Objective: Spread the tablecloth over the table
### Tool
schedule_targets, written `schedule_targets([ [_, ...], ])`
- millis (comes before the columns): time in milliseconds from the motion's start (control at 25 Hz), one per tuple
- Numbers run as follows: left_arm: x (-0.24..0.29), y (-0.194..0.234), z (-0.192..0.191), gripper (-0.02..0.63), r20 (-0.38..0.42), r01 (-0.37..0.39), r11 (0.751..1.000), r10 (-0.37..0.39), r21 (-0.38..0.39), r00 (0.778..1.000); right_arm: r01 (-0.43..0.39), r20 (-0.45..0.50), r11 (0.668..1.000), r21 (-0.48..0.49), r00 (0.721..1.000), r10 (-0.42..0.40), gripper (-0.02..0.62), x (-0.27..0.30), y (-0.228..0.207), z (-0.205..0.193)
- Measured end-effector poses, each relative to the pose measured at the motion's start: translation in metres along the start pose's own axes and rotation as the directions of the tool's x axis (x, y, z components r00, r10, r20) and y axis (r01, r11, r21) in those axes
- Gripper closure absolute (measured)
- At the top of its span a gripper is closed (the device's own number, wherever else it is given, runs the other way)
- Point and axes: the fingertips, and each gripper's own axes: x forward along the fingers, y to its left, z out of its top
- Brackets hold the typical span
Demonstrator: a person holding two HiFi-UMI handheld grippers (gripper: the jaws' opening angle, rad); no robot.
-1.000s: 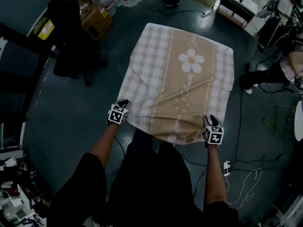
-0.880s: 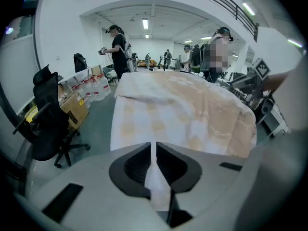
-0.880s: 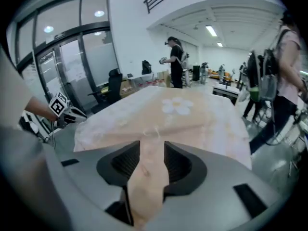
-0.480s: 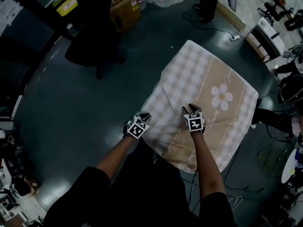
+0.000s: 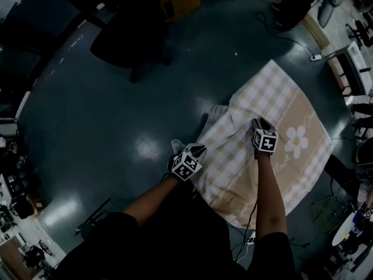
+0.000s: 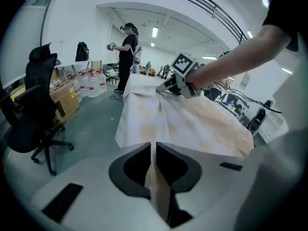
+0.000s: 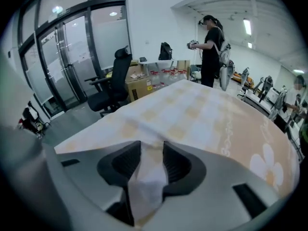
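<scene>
Two holds on the beige checked fabric tablecloth (image 5: 291, 174), right of frame: left gripper (image 5: 197, 151) pinched almost shut on its edge, right gripper (image 5: 260, 122) closing on a bunch; my uneven tug could drag it off.

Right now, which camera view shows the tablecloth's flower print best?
The head view: the flower print shows whole, from above. The right gripper view catches it skewed near the picture's edge; the left gripper view misses it.

Blk chair (image 6: 34, 97) nr cardboard box (image 6: 66, 102) (water jugs (image 6: 89, 83) beyond).
</scene>
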Motion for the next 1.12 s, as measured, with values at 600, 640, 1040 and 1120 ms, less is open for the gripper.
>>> schedule_targets([
  [600, 0.032, 0.06, 0.098, 0.561, 0.157, 0.075, 0.974, -0.041, -0.212, 0.987, -0.134, -0.008, 0.977, -0.166, 0.991, 0.134, 0.453, 0.054, 0.042, 0.103],
  [640, 0.038, 0.059, 0.106, 0.561, 0.157, 0.087, 0.973, -0.054, -0.214, 0.986, -0.13, -0.027, 0.974, -0.185, 0.991, 0.128, 0.472, 0.056, 0.045, 0.102],
  [1040, 0.082, 0.077, 0.13, 0.561, 0.099, 0.048, 0.977, -0.028, -0.208, 0.995, -0.07, -0.071, 0.984, -0.162, 0.996, 0.06, 0.515, 0.084, 0.031, 0.105],
  [1120, 0.085, 0.081, 0.12, 0.561, 0.071, 0.066, 0.973, -0.052, -0.221, 0.996, -0.058, -0.058, 0.993, -0.104, 0.997, 0.053, 0.515, 0.089, 0.027, 0.108],
])
